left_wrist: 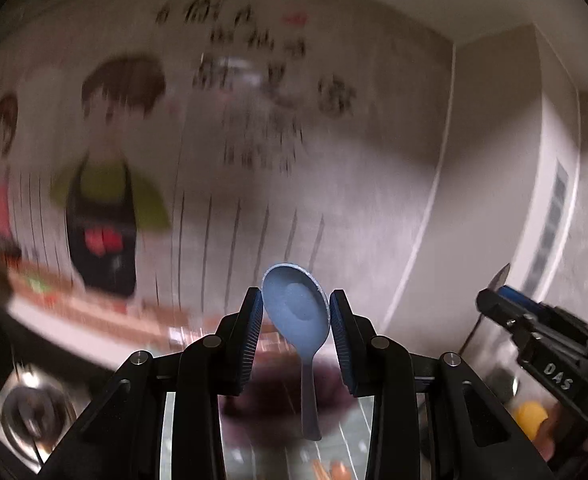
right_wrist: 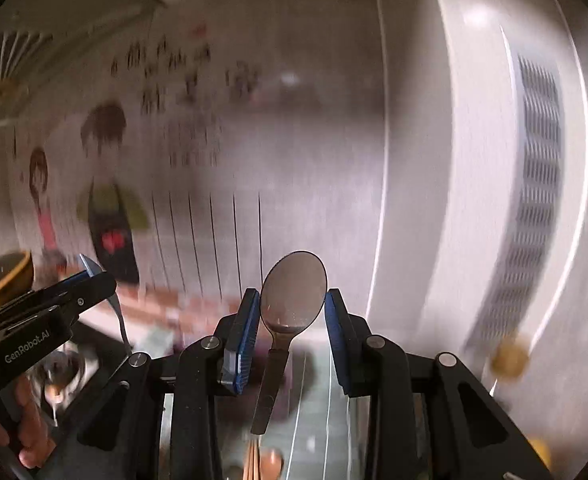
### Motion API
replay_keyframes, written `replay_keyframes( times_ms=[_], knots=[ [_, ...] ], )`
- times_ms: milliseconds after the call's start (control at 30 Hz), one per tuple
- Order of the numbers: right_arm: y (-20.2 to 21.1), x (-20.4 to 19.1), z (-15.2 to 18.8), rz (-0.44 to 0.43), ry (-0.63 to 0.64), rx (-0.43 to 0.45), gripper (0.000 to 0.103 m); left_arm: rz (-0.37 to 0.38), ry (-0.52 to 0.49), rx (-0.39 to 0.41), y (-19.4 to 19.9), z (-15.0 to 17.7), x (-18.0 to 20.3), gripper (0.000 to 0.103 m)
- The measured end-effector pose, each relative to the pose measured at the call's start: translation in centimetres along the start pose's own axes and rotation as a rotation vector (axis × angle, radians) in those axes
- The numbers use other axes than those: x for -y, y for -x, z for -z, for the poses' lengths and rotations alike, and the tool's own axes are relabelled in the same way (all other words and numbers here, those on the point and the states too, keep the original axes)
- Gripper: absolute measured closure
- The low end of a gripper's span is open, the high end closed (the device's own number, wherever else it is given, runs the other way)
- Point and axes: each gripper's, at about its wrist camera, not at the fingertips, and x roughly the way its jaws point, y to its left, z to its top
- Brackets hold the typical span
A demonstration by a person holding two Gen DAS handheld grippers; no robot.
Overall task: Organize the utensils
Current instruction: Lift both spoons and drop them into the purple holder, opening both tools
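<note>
A blue plastic spoon (left_wrist: 309,384) stands upright in my left gripper (left_wrist: 295,300), bowl up and handle hanging down; the pads are shut on the sides of its bowl. A metal spoon (right_wrist: 272,376) stands the same way in my right gripper (right_wrist: 293,300), whose pads press on the edges of its bowl. Both grippers are held high in front of a wall. The left wrist view shows the right gripper (left_wrist: 493,296) at the right edge, and the right wrist view shows the left gripper (right_wrist: 94,276) at the left, held by a hand (right_wrist: 30,432).
A wall with cartoon stickers (left_wrist: 106,200) fills the background, blurred. A white appliance with a vent grille (right_wrist: 533,208) stands at the right. Below are a lidded pot (right_wrist: 2,280), a metal pot (left_wrist: 34,408), a yellow object (left_wrist: 529,420) and wooden chopsticks (right_wrist: 252,464).
</note>
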Motion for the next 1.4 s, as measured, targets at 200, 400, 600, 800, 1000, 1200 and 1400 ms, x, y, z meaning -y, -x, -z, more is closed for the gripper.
replay_keyframes(
  times_ms=[200, 400, 600, 800, 1000, 1200, 1400],
  knots=[
    [-3.7, -1.2, -3.6, 0.032, 0.086, 0.043, 0.072, -0.053, 0.028, -0.017, -3.6, -1.8, -1.7, 0.068],
    [-8.6, -1.6, -1.0, 0.004, 0.06, -0.033, 0.072, -0.093, 0.021, -0.101, -8.6, 2.2, -2.9, 0.068],
    [-13.0, -1.7, 2.1, -0.01, 0.053, -0.121, 0.072, -0.107, 0.027, -0.15, -12.3, 5.2, -4.0, 0.068],
    [-16.4, -1.8, 5.2, -0.047, 0.032, -0.222, 0.072, -0.108, 0.041, -0.246, -14.6, 7.5, -4.6, 0.067],
    [-18.8, -2.0, 7.9, -0.064, 0.038, -0.317, 0.072, -0.102, 0.074, -0.317, -16.1, 9.6, -5.3, 0.067],
    [-20.2, -2.6, 10.4, -0.084, 0.067, -0.402, 0.071, -0.076, 0.106, -0.382, -16.8, 10.8, -5.6, 0.067],
    [-19.4, -3.3, 10.7, -0.066, 0.125, -0.39, 0.071, -0.059, 0.099, -0.38, -15.8, 9.6, -5.3, 0.067]
  ],
)
